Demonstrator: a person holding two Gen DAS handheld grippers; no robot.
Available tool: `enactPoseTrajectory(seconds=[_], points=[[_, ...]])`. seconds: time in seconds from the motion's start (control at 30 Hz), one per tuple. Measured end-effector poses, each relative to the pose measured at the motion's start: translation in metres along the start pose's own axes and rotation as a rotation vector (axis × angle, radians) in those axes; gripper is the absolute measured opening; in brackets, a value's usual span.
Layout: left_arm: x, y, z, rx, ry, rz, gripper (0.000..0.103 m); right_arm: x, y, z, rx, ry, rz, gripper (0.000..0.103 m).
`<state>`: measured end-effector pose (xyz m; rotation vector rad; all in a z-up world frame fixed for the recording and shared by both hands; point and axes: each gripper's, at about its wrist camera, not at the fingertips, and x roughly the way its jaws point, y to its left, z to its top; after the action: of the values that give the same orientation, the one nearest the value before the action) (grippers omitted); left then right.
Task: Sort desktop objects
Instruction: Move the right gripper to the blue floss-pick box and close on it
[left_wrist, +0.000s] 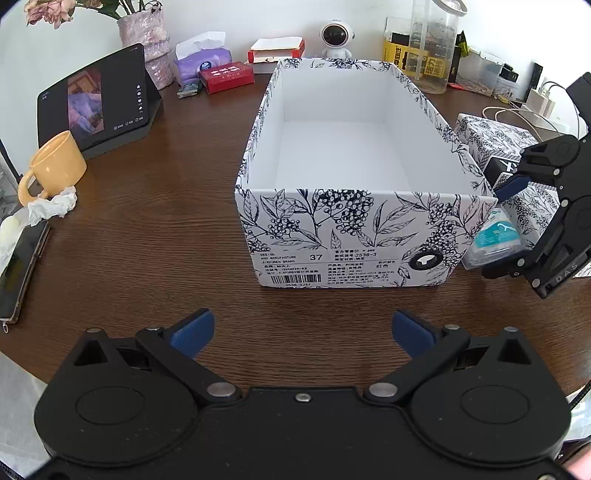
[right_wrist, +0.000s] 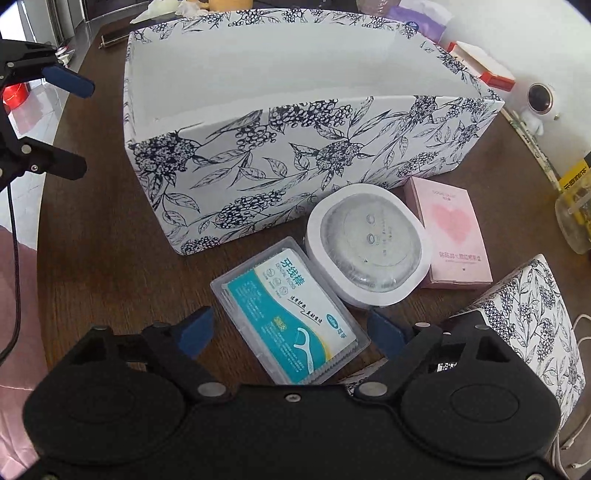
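A white floral-print shoebox (left_wrist: 258, 122) stands open and empty on the brown desk; it also shows in the right wrist view (right_wrist: 295, 155). My left gripper (left_wrist: 302, 332) is open and empty just in front of the box. My right gripper (right_wrist: 290, 334) is open, its fingers on either side of a clear dental-floss-pick box (right_wrist: 291, 310) lying on the desk. It also shows in the left wrist view (left_wrist: 496, 230), beside the floss box (left_wrist: 495, 240). A white round case (right_wrist: 369, 243) and a pink carton (right_wrist: 452, 234) lie beside the floss box.
The box lid (right_wrist: 535, 317) lies at the right. On the left stand a yellow mug (left_wrist: 55, 166), a tablet (left_wrist: 96, 103), crumpled tissue (left_wrist: 55, 203) and a phone (left_wrist: 22, 269). A tissue pack (left_wrist: 203, 62), red box (left_wrist: 227, 75), astronaut figure (left_wrist: 336, 38) and plastic jar (left_wrist: 436, 44) line the back.
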<state>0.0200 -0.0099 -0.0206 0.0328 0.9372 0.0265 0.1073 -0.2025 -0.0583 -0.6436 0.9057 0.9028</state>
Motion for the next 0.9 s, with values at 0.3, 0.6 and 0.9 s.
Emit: enactPoseTrajectory(seconds=[0.3, 0.6, 0.9], points=[[-0.001, 0.0, -0.001, -0.003, 0.0, -0.007, 0.103, 0.004, -0.011, 0.012, -0.029, 0.078, 0.052, 0.074], [-0.002, -0.004, -0.001, 0.014, -0.001, -0.025, 0.103, 0.009, -0.023, 0.024, -0.058, 0.156, 0.105, 0.066], [-0.007, -0.01, -0.003, 0.045, -0.028, -0.06, 0.103, -0.001, -0.027, 0.019, -0.002, 0.15, 0.087, 0.065]])
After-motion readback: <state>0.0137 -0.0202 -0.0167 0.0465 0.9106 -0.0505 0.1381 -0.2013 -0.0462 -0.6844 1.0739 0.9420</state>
